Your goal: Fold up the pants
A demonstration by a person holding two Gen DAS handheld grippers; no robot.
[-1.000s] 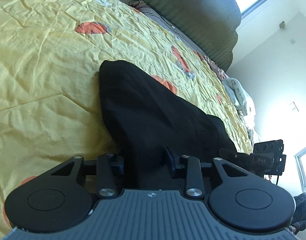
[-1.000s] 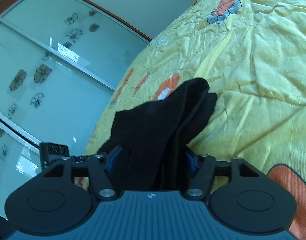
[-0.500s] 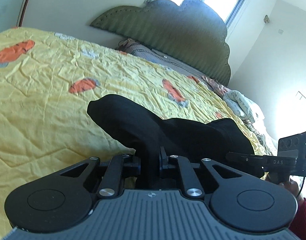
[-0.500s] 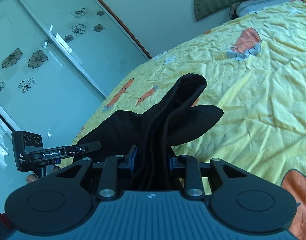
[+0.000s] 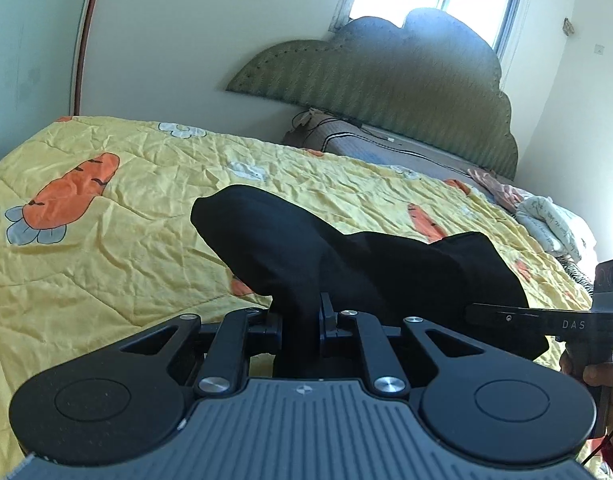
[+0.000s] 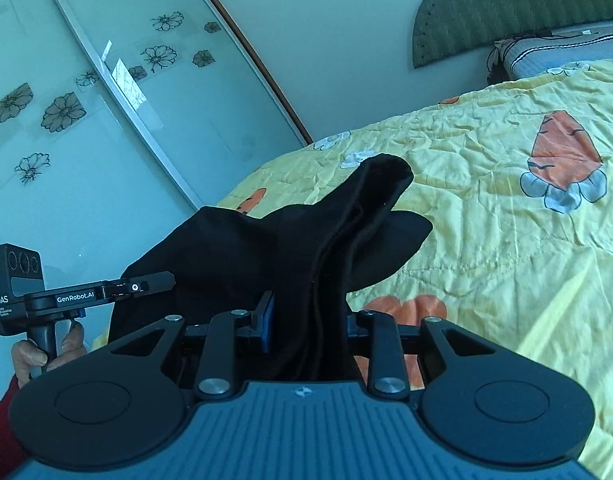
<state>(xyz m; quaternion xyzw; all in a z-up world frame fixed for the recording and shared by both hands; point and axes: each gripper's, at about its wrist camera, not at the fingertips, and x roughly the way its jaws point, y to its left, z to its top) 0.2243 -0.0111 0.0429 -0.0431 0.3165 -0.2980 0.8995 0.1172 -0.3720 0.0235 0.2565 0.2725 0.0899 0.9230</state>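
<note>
The black pants [image 5: 346, 264] hang bunched between both grippers above the yellow carrot-print quilt [image 5: 106, 248]. My left gripper [image 5: 300, 316] is shut on a fold of the pants, its jaws close together around the cloth. My right gripper [image 6: 308, 316] is shut on another bunch of the pants [image 6: 266, 248], with cloth filling the gap between its jaws. Each gripper shows in the other's view: the right one [image 5: 546, 320] at the right edge, the left one [image 6: 86, 296] at the left. The far ends of the pants droop toward the quilt.
A green padded headboard [image 5: 386, 76] stands at the far end of the bed. Pillows and a crumpled white cloth [image 5: 554, 228] lie at the bed's right side. Sliding glass wardrobe doors with flower prints [image 6: 86, 120] stand along the bed's left side.
Both grippers closed on the pants and lifted them off the quilt. The views tilted up from the bed surface to the walls and headboard.
</note>
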